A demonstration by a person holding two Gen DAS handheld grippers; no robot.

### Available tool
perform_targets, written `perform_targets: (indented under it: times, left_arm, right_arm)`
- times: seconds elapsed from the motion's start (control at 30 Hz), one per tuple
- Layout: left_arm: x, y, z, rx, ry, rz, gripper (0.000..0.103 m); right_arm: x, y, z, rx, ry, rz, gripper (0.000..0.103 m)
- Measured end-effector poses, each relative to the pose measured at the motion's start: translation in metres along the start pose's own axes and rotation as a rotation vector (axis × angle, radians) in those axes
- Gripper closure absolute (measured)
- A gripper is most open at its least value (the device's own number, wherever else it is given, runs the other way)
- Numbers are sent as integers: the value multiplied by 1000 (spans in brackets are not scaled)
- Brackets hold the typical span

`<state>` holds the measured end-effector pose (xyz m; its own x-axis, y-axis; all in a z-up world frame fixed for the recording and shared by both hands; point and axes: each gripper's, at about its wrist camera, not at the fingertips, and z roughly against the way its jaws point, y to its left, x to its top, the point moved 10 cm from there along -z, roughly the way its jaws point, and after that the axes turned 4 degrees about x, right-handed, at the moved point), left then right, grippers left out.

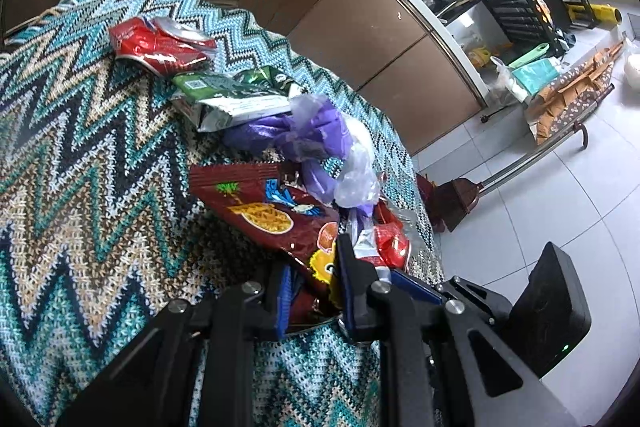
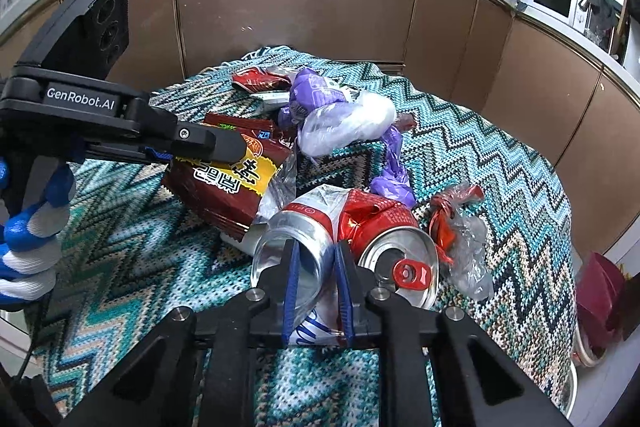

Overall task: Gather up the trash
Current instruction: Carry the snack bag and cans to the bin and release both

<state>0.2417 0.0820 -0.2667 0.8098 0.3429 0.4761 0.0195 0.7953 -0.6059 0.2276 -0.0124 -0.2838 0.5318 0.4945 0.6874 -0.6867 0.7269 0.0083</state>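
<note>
A zigzag knitted cloth (image 1: 92,163) carries the litter. My left gripper (image 1: 314,267) is shut on a dark red snack bag (image 1: 264,207); the right wrist view shows that gripper (image 2: 228,151) pinching the bag (image 2: 224,187), with a gloved hand (image 2: 28,227) on its handle. My right gripper (image 2: 316,251) is shut on a crushed red and silver can (image 2: 360,223), its blue pads pressing the silver end. Farther back lie another crushed red can (image 1: 160,45), a green packet (image 1: 232,95) and a purple plastic bag (image 1: 316,143). A red and clear wrapper (image 2: 456,223) lies right of the held can.
Brown cabinet doors (image 2: 296,7) stand close behind the cloth-covered surface. A microwave (image 2: 554,1) sits on the counter above. On the white tiled floor to the right lie a long-handled dustpan (image 1: 460,199) and boxes. A dark red bin (image 2: 600,291) stands at the cloth's right edge.
</note>
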Motion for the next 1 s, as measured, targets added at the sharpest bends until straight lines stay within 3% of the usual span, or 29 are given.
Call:
perform_targets:
  times: [0.27,0.6,0.8,1.0]
  left_arm:
    - [-2,-7,14,0,-16,-19,85]
    - [-15,-44,50,39,-65,-160,89]
    - [-16,-110,58,-8,-73,-324,89]
    - [-17,-200,9,-112,8,-449,89]
  right_arm:
    - [11,-1,32,26,-74,-58,89]
    - [27,8,95,14,-206,-68,89]
    - [30,-20,142,-36,-301,-120,89]
    - [5,-99,203,-196,-377,-247,89]
